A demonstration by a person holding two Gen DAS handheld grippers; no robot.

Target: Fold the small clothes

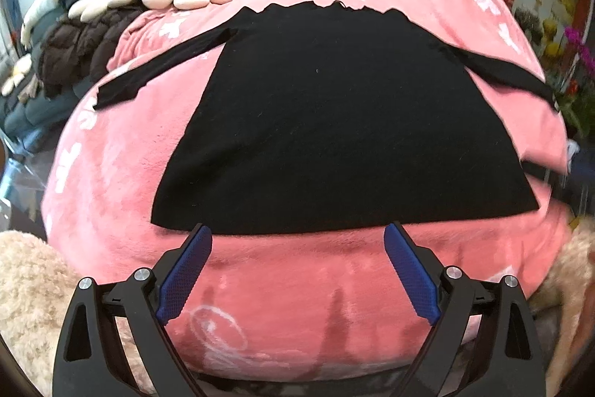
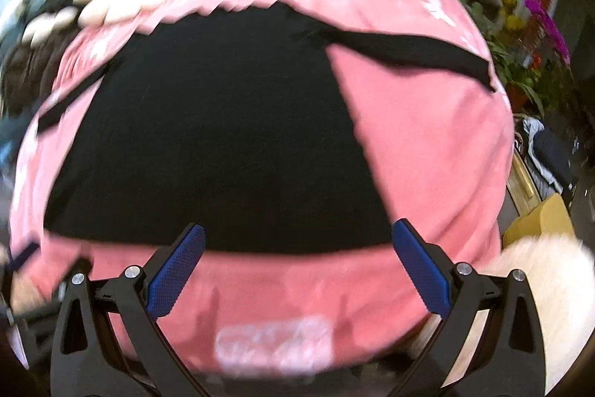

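1. One black long-sleeved knit garment (image 1: 334,121) lies flat on the pink plush blanket (image 1: 297,270) — two sleeves spread sideways.
2. Two tongs — left gripper (image 1: 297,240) and right gripper (image 2: 297,240) — gape wide, empty, hem edge just ahead.

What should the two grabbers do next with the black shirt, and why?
Probably bring both down to pinch the near hem. The black shirt lies flat on the pink blanket with sleeves spread out, nothing folded yet. The left gripper and right gripper are both open and empty, just short of that hem.
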